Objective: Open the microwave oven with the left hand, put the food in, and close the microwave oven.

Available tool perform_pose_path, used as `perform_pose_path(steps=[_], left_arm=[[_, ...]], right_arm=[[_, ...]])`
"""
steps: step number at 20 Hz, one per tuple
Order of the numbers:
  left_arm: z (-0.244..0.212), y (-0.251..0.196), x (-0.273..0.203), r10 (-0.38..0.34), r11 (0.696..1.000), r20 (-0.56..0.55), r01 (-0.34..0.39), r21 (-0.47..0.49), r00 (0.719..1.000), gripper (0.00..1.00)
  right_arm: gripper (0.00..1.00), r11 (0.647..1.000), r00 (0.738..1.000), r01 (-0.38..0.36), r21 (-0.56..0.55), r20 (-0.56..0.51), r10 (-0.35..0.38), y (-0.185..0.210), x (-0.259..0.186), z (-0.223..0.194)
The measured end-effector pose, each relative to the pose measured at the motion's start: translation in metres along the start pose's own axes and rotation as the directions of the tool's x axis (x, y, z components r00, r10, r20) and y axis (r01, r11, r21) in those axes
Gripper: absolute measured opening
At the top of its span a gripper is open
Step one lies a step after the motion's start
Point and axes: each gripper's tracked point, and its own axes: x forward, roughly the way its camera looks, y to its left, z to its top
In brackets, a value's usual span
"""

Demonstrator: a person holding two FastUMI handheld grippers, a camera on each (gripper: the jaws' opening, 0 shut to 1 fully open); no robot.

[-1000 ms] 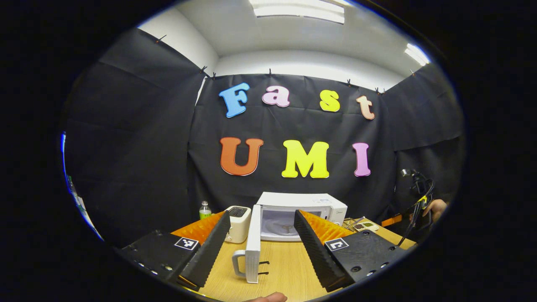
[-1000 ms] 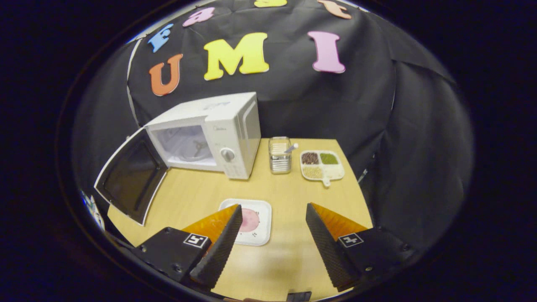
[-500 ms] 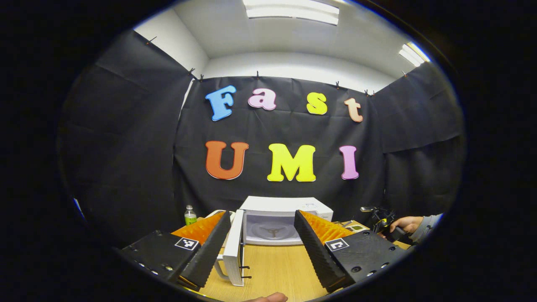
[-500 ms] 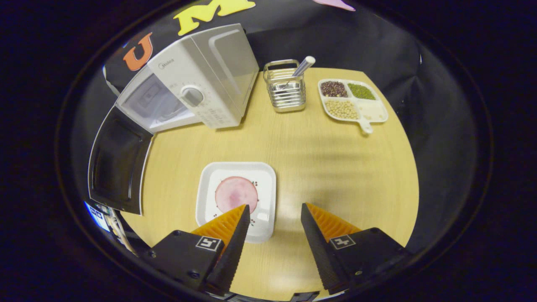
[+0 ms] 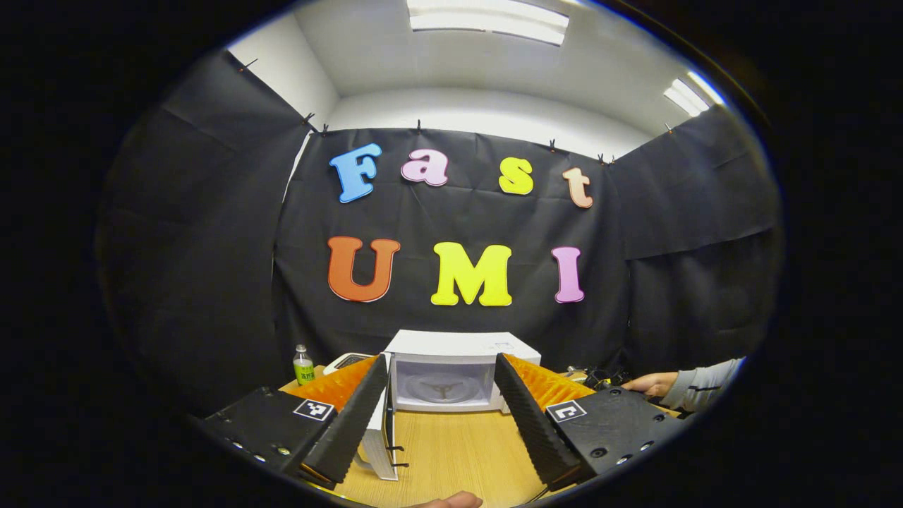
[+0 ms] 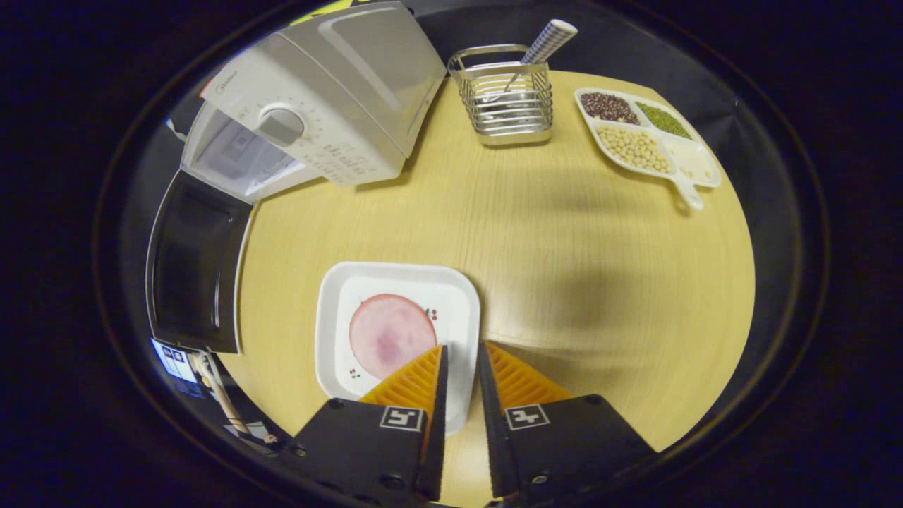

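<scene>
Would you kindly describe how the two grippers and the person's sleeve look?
Both the left gripper and the right gripper have black bodies with small square black-and-white markers and wedge-shaped jaws, orange with ridged black inner faces. The sleeve is grey.

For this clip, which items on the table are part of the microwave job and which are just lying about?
Part of the job:
- microwave, its door swung open
- white plate with the pink food slice
- right gripper, closing on the plate's rim
- left gripper, open

Lying about:
- wire caddy
- bean tray
- green bottle
- toaster
</scene>
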Motion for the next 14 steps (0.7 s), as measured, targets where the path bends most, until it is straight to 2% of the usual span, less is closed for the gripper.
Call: perform_pose_path(steps=[1,2,3,9,11,14], left_arm=[[0.001,0.002,0.001,0.008,1.0,0.003,-0.008,0.002,1.0,0.93],[0.001,0.003,0.002,0.014,1.0,0.006,-0.014,0.0,1.0,0.93],[0.001,0.001,0.001,0.011,1.0,0.009,-0.011,-0.001,1.0,0.93],[0.004,-0.012,-0.002,-0.001,0.999,0.024,0.0,0.047,1.0,0.93],[0.003,-0.017,-0.003,-0.016,0.999,0.023,0.016,0.039,1.0,0.93],[0.001,-0.018,-0.008,-0.02,0.999,0.016,0.019,0.044,1.0,0.93]], right_arm=[[0.22,1.0,1.0,-0.003,-0.015,-0.019,0.003,-0.004,0.005,0.0],[0.04,0.999,0.999,-0.021,-0.033,-0.03,0.02,-0.001,0.007,0.004],[0.04,0.998,0.998,-0.036,-0.052,-0.044,0.034,-0.003,0.007,0.005],[0.04,0.997,0.995,-0.082,0.004,-0.059,0.082,-0.001,0.007,0.004],[0.04,0.992,0.991,-0.126,0.005,-0.037,0.126,-0.002,0.005,0.004],[0.04,0.952,0.964,-0.26,0.162,-0.018,0.266,0.013,0.005,-0.019]])
